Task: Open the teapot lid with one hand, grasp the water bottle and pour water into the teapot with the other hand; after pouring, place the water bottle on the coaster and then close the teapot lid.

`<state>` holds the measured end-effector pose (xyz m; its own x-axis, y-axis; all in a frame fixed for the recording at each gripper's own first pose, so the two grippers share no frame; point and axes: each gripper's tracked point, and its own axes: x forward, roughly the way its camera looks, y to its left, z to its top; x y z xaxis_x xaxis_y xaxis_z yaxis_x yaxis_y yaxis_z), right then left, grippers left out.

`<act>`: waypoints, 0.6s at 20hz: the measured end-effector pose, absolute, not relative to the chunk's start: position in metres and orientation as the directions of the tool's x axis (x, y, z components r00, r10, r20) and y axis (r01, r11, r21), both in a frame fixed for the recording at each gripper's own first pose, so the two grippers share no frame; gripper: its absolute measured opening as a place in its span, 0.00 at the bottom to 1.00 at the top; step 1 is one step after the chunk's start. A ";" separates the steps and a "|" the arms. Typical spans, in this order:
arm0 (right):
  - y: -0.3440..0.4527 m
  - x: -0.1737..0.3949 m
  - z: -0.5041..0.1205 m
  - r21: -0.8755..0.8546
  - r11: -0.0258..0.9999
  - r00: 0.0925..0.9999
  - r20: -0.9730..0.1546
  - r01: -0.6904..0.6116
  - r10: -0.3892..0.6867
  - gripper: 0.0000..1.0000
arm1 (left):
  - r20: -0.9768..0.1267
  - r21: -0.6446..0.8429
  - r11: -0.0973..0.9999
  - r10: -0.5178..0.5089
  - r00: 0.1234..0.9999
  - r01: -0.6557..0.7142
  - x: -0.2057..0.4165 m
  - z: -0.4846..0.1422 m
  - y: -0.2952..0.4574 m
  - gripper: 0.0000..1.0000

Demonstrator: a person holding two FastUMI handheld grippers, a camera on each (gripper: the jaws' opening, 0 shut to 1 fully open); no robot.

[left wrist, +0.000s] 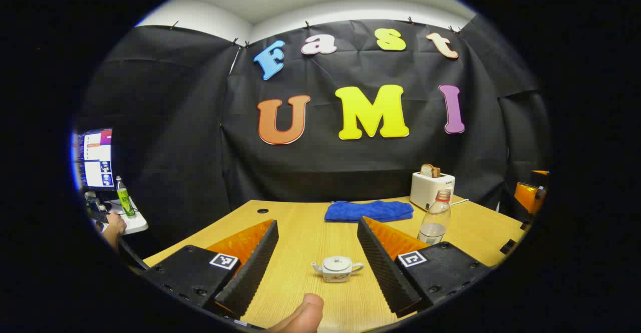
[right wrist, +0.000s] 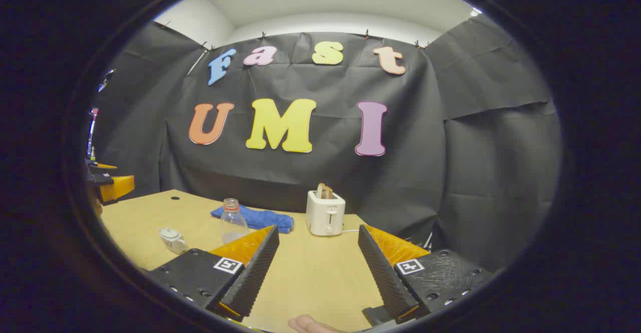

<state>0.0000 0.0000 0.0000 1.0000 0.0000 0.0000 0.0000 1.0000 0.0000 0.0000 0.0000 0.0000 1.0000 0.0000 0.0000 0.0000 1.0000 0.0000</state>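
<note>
1. In the left gripper view, we see the left gripper (left wrist: 316, 268) with its fingers spread wide apart, holding nothing, above the table (left wrist: 300, 233).
2. The teapot (left wrist: 336, 268) sits on the table between those two fingers, touching neither; its lid (left wrist: 336, 261) is on.
3. The bottle (left wrist: 434, 217) stands upright behind the right-hand finger in that view, with no cap on it and a little water at the bottom.
4. Farther back lie a blue cloth (left wrist: 369, 211) and a toaster (left wrist: 431, 189) with bread in its slot, the cloth just beside the toaster.
5. A fingertip (left wrist: 303, 317) shows at the bottom edge of that view.
6. At the left edge we see a screen (left wrist: 94, 158), a green bottle (left wrist: 124, 198) and a hand (left wrist: 114, 227) on a side desk.
7. In the right gripper view, the right gripper (right wrist: 318, 268) also has its fingers wide apart and empty, over bare table (right wrist: 320, 268).
8. There the teapot (right wrist: 172, 240) and bottle (right wrist: 232, 221) stand off to the left, apart from each other, with the cloth (right wrist: 260, 219) behind the bottle and the toaster (right wrist: 325, 214) ahead.
9. We cannot make out a coaster.
</note>
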 end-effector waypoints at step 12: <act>-0.004 0.007 -0.010 -0.042 0.998 0.999 -0.019 0.038 -0.039 0.95 | -0.064 0.017 1.000 -0.012 0.998 0.013 0.008 -0.021 -0.006 0.99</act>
<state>0.0069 -0.0041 -0.0098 0.9991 -0.0390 -0.0190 0.0381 0.9984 -0.0424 0.0077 -0.0064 -0.0213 0.9979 -0.0119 -0.0639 0.0131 0.9998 0.0175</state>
